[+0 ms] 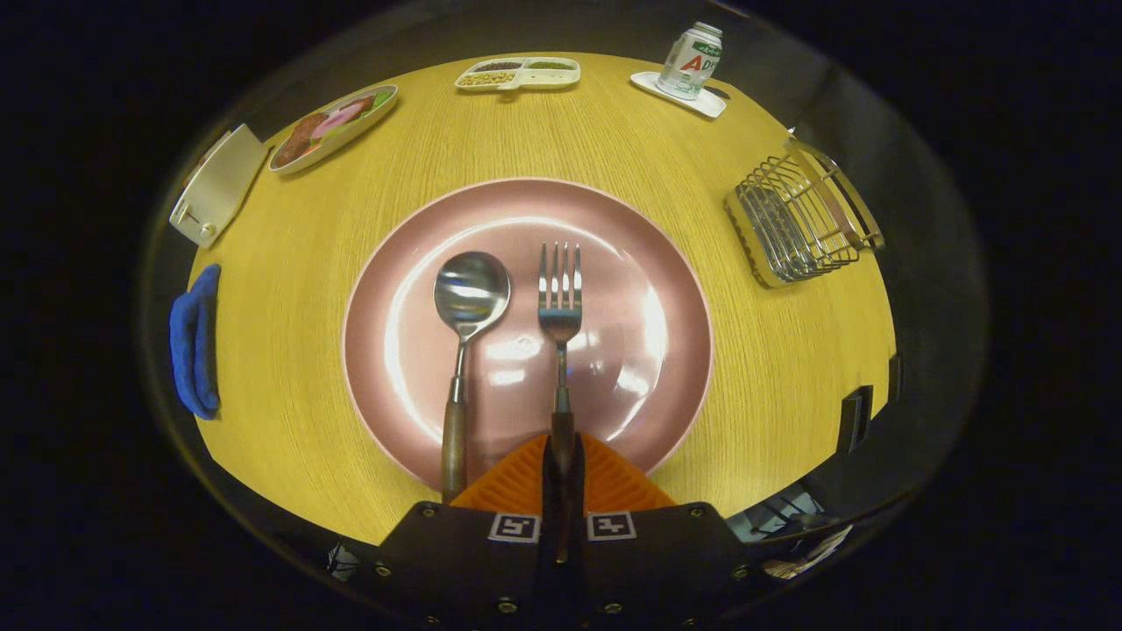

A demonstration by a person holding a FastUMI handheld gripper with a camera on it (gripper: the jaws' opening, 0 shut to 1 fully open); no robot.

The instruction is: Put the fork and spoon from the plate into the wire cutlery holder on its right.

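So the claw [562,456] has its two fingers pinched together on the wooden handle of the fork [560,302], right at the near rim of the pink plate [666,263]. Looks like both fingers are pressing on it, though the handle end is mostly hidden between them. The fork lies flat on the plate with its tines pointing away from the fingers. The spoon [469,307] lies just beside it on the left, parallel, bowl up, its handle poking over the plate's near rim. The wire cutlery holder [802,219] stands on the yellow desk [289,350] off to the plate's right, well apart from it. A blue cloth [195,342] sits at the desk's left edge.
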